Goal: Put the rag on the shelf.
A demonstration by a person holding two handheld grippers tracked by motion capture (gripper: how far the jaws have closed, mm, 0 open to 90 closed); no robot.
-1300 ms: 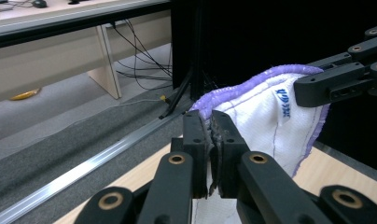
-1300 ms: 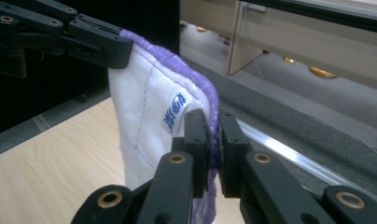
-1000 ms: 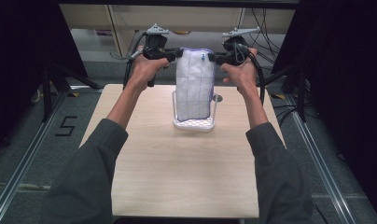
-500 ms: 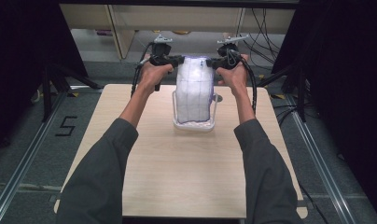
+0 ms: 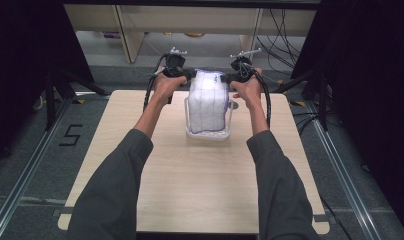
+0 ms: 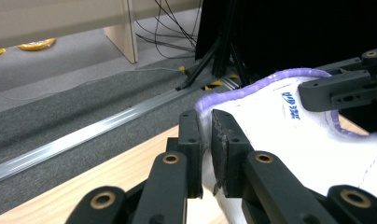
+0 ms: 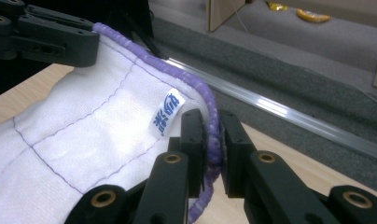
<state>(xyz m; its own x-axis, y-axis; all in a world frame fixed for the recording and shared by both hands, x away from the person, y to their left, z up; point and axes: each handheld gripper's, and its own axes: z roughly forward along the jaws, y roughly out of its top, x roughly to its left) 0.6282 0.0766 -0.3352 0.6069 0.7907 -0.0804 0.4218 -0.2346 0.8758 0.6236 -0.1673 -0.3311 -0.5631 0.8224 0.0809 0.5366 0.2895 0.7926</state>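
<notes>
Your biggest risk is losing a corner: the left gripper pinches the cloth only at its purple-bound edge, and the right gripper likewise has just the purple binding between its pads. Both pairs of jaws have just been opening a little with the fabric between them, so if that loosening goes further while the cloth hangs, one top corner would slip free and the whole thing would flop sideways over the rim of the clear plastic container instead of going down inside it. A second hazard is the container itself; it looks light, and dragging the cloth against its wall could tip it or slide it across the tabletop. Uneven hands would also let the fabric bunch on one side and jam at the opening. The cloth is white and quilted, stitched in a grid of thin purple lines, edged all round in purple, with a small white label printed in blue near the corner you hold on the right. It hangs upright between your two grippers at the far middle of the tabletop, its lower part already standing inside the container.
</notes>
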